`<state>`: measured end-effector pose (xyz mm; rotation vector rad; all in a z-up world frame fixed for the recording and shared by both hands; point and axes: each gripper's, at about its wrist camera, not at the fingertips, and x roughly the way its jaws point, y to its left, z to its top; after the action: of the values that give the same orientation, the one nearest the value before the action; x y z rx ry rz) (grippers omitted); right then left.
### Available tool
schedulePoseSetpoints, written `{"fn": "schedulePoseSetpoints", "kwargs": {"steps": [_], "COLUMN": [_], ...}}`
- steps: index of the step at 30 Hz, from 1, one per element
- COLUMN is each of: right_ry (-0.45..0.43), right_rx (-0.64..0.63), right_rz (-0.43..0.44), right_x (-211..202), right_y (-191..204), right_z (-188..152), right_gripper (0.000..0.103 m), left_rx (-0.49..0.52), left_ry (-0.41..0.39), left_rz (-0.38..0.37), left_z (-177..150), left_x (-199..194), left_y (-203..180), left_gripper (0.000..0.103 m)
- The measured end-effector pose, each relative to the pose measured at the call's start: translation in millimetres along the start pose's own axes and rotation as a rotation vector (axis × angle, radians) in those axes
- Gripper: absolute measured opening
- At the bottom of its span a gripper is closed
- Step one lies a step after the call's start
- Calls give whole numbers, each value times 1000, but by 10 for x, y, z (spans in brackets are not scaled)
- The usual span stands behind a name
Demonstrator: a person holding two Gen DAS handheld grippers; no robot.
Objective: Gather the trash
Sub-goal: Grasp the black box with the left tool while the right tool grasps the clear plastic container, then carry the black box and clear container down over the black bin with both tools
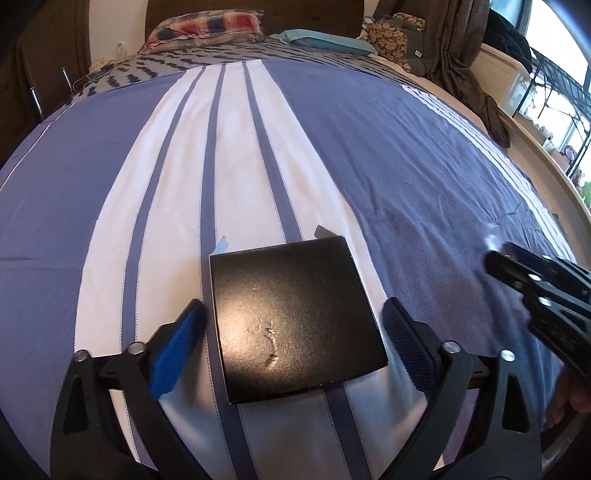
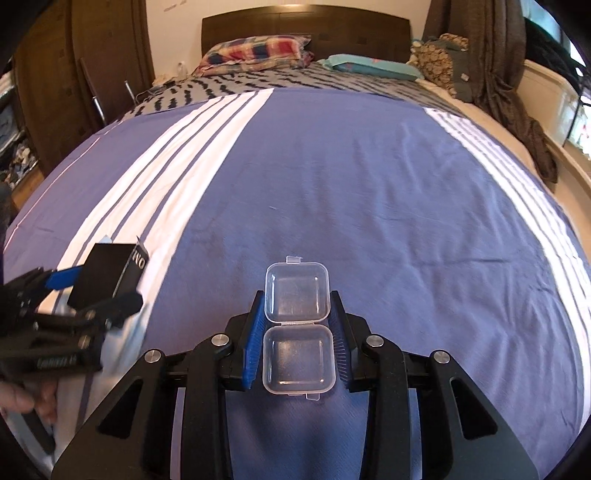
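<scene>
Striped bed [image 2: 332,177]. My right tongs [image 2: 298,332] pinch clear hinged case [image 2: 297,328]; left tongs [image 1: 295,332] released around black box [image 1: 295,314]. Case may slip: slick plastic.

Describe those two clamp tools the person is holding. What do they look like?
Each gripper, left and right, is a black plastic frame of angular linkage arms with silver pivot bolts. Each has ribbed finger pads, one bright blue and one dark. No cables visible.

A bed [image 2: 332,177] with a blue-and-white striped cover, dark wooden headboard [image 2: 306,27], brown curtain [image 2: 495,55] and bright window [image 1: 561,48].
</scene>
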<state>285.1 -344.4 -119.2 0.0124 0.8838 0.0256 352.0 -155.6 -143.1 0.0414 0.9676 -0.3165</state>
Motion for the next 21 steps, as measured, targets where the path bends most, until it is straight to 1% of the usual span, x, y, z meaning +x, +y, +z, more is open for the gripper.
{"fn": "schedulePoseSetpoints", "kwargs": {"steps": [1, 6, 10, 14, 21], "right_ry": [-6, -46, -60, -65, -94], "right_rx": [2, -15, -6, 5, 17], "right_rz": [-5, -46, -40, -43, -30], "right_x": [-42, -330, -547, -761, -1223], "right_y": [-10, 4, 23, 88, 302], "right_z": [-27, -227, -407, -623, -1022], "right_gripper": [34, 34, 34, 34, 34], "left_rx": [9, 41, 71, 106, 108], "left_ry": [-1, -1, -12, -35, -89], "left_rz": [12, 4, -7, -28, -45], "left_z": [-8, -123, -322, -581, -950], "left_x": [-11, -113, -288, -587, -1188], "left_y": [-2, 19, 16, -4, 43], "left_gripper": [75, 75, 74, 74, 74]}}
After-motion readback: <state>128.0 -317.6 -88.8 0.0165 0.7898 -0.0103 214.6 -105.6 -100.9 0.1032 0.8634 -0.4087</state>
